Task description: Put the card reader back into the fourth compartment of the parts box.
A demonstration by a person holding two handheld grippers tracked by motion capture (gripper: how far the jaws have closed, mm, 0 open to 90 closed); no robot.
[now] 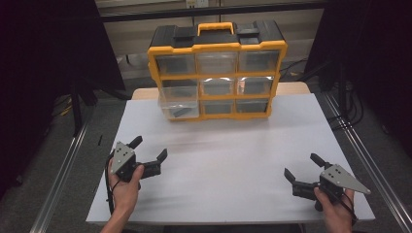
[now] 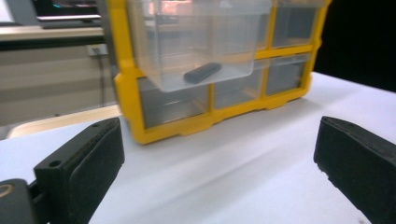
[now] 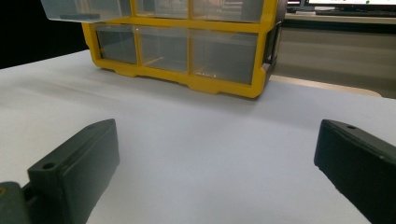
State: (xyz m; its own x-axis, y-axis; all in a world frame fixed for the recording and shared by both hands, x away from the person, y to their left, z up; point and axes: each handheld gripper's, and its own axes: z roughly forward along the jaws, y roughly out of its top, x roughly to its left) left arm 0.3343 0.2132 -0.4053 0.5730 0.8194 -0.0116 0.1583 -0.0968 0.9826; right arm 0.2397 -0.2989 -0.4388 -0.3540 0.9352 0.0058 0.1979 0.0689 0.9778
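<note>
Both grippers rest low on the near part of the white table (image 1: 218, 160), each held in a hand that comes in from the near edge. On the near left, the left gripper (image 1: 148, 148) has its jaws spread wide with nothing between them; on the near right, the right gripper (image 1: 301, 167) is equally wide and empty.

At the far edge of the table stands a yellow-and-black organizer (image 1: 217, 73) with three rows of clear drawers and a carry handle on top. One clear drawer (image 1: 180, 104), in the left column at the middle row, is pulled out toward the near side and hangs over the drawer below it. The left gripper view looks straight at it, and a small dark stick-shaped object (image 2: 201, 73) lies on its floor, tilted. What that object is I cannot tell.

Judging from its look, the drawer is thin, stiff plastic, light and smooth, so it probably slides easily and could skew if pushed off-centre. Its front wall or top lip seems the best place to take hold, gripped squarely in the middle. The left gripper is well apart from it, yet nearer than the right. The dark object looks light and rigid; it would need pinching across its narrow width.
</note>
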